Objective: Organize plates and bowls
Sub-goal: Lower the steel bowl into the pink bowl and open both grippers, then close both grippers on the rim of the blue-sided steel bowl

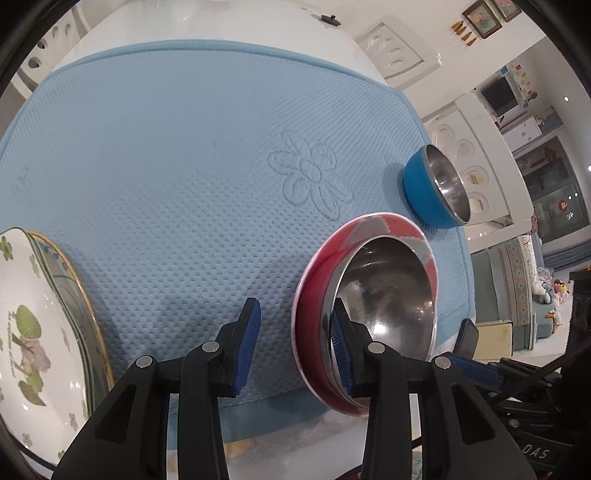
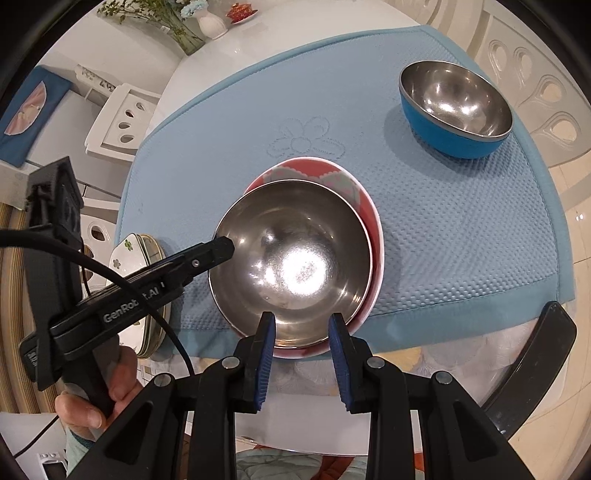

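A steel bowl (image 2: 295,258) sits nested in a red patterned dish (image 2: 369,218) near the front edge of a light blue mat (image 2: 443,229). My right gripper (image 2: 301,319) hovers open over the bowl's near rim, and its pads press on nothing. My left gripper (image 1: 295,308) is open. Its right finger (image 1: 341,343) is at the steel bowl (image 1: 388,288), by the rim. Its left finger is over the mat (image 1: 184,147). From the right wrist view, the left gripper (image 2: 221,251) reaches the bowl's left rim. A blue bowl (image 2: 454,107) with a steel inside stands apart at the far right, also seen as the blue bowl (image 1: 432,184).
A stack of plates (image 1: 33,332) topped by a white one with green trees lies at the mat's left edge, seen again as the plates (image 2: 136,254). A hand (image 2: 110,391) holds the left gripper. White chairs ring the table. A vase (image 2: 212,22) stands at the far side.
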